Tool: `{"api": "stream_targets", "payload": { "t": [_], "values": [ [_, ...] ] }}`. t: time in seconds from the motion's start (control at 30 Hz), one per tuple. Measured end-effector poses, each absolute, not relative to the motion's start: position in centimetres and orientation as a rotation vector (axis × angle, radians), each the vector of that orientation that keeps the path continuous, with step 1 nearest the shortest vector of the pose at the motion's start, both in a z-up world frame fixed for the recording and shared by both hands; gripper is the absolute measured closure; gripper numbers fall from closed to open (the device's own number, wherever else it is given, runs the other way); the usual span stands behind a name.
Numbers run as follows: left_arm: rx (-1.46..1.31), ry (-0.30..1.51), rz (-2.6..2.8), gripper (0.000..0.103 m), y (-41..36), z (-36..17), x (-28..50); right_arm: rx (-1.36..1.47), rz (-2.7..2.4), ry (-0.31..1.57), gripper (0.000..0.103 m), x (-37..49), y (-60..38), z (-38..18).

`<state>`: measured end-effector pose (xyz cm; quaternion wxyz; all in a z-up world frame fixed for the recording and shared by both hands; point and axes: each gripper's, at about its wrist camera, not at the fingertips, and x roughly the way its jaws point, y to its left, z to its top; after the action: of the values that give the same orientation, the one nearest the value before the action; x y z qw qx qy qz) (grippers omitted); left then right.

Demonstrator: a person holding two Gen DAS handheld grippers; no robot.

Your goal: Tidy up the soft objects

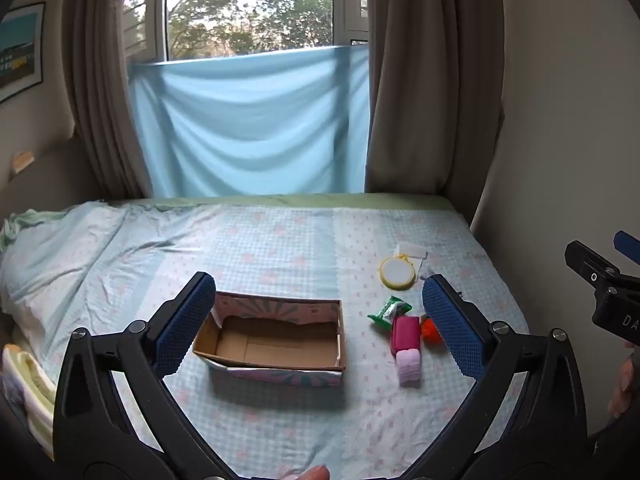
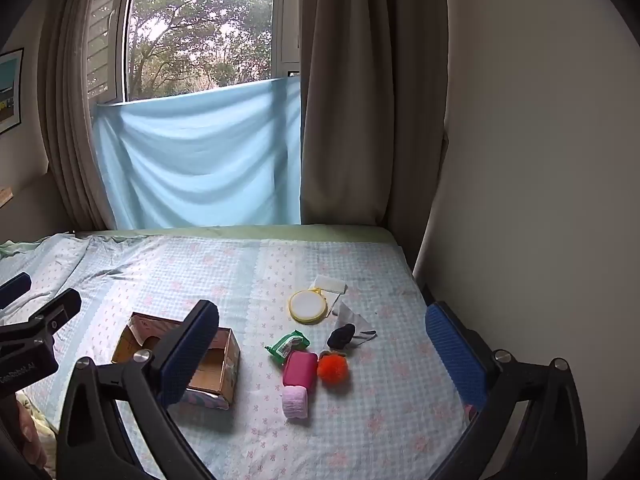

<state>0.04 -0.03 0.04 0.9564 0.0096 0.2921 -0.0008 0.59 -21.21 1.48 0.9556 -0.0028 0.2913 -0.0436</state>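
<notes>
An open, empty cardboard box [image 1: 276, 340] [image 2: 218, 364] sits on the bed. To its right lie a green packet [image 1: 389, 311] [image 2: 289, 345], a magenta pouch [image 1: 406, 331] [image 2: 300, 368], a pale pink roll [image 1: 409, 366] [image 2: 296, 402], an orange pom-pom [image 1: 430, 330] [image 2: 333, 369], a dark rolled sock [image 2: 341, 336] and a yellow-rimmed round puff [image 1: 397, 272] [image 2: 309, 306]. My left gripper [image 1: 320, 320] is open and empty, held above the box. My right gripper [image 2: 324, 360] is open and empty, above the pile.
The bed [image 1: 280, 240] has a light blue checked sheet, rumpled at the left. A wall [image 2: 540, 160] runs along its right edge. Curtains and a blue cloth [image 1: 252, 120] hang behind. Folded cloth [image 1: 28, 392] lies at the left. White papers [image 2: 330, 284] lie by the puff.
</notes>
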Motion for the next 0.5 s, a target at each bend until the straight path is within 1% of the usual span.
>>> {"api": "stream_targets", "payload": {
  "t": [0.27,0.5],
  "values": [
    [0.051,0.595,0.032,0.0,-1.2,0.2,0.6,0.003,-0.088,0.591,0.0,0.6,-21.3,1.5],
    [0.017,0.576,-0.002,0.0,-0.4,-0.1,0.0,0.002,-0.092,0.591,0.0,0.7,-21.9,1.7]
  ]
}}
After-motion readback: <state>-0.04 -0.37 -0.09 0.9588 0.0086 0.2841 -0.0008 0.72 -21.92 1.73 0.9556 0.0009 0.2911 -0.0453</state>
